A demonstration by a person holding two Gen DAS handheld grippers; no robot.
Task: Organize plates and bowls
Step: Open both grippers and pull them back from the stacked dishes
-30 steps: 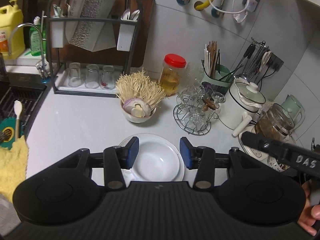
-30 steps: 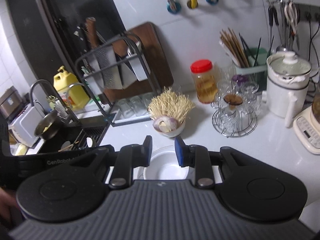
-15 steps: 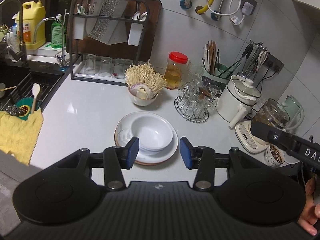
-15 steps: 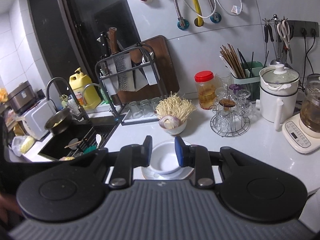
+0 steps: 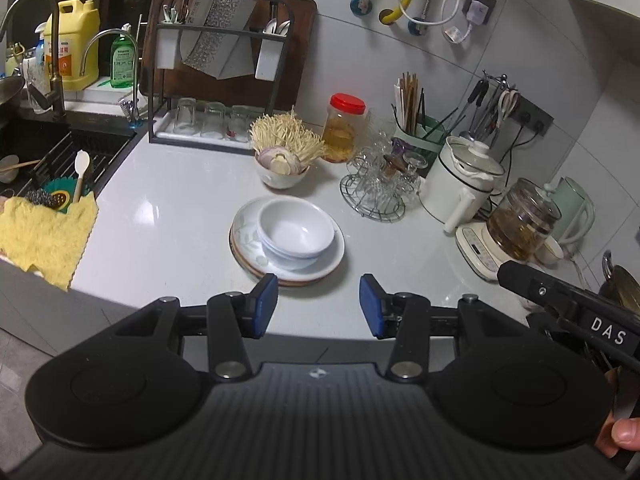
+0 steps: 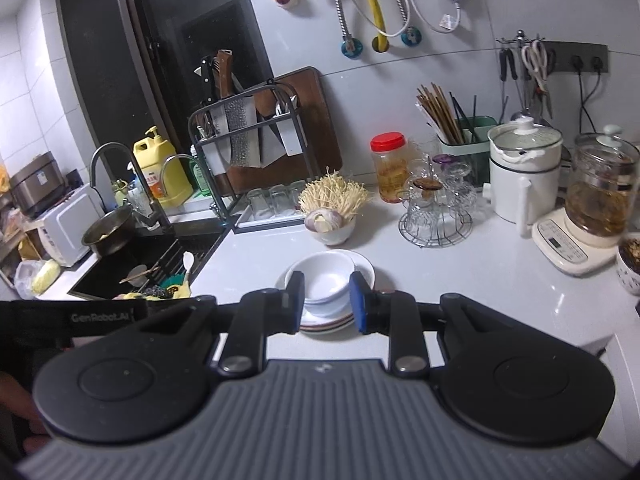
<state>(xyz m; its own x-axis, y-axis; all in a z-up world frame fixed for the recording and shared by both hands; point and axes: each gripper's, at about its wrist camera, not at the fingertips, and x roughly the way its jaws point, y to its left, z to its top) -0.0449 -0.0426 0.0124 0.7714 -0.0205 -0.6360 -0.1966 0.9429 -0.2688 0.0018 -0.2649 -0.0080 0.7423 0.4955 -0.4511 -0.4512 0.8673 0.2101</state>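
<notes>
A stack of white bowls (image 5: 296, 236) sits on a stack of plates (image 5: 332, 258) in the middle of the white counter; the top plate has a leaf pattern. The same bowls (image 6: 326, 286) and plates (image 6: 362, 268) show in the right wrist view. My left gripper (image 5: 318, 306) is open and empty, held back above the counter's front edge, short of the plates. My right gripper (image 6: 326, 302) is open and empty, held above and behind the stack, apart from it.
A bowl of enoki mushrooms and onion (image 5: 282, 160) stands behind the stack. A wire rack of glass cups (image 5: 378, 188), a red-lidded jar (image 5: 346, 128), a white kettle (image 5: 460, 176) and a glass teapot (image 5: 524, 220) are at the right. The sink (image 5: 36, 156) and a yellow cloth (image 5: 44, 236) are at the left.
Both grippers have pulled back and up from the stack of bowls and plates, which now looks smaller and farther off. The stack has stayed in place.
</notes>
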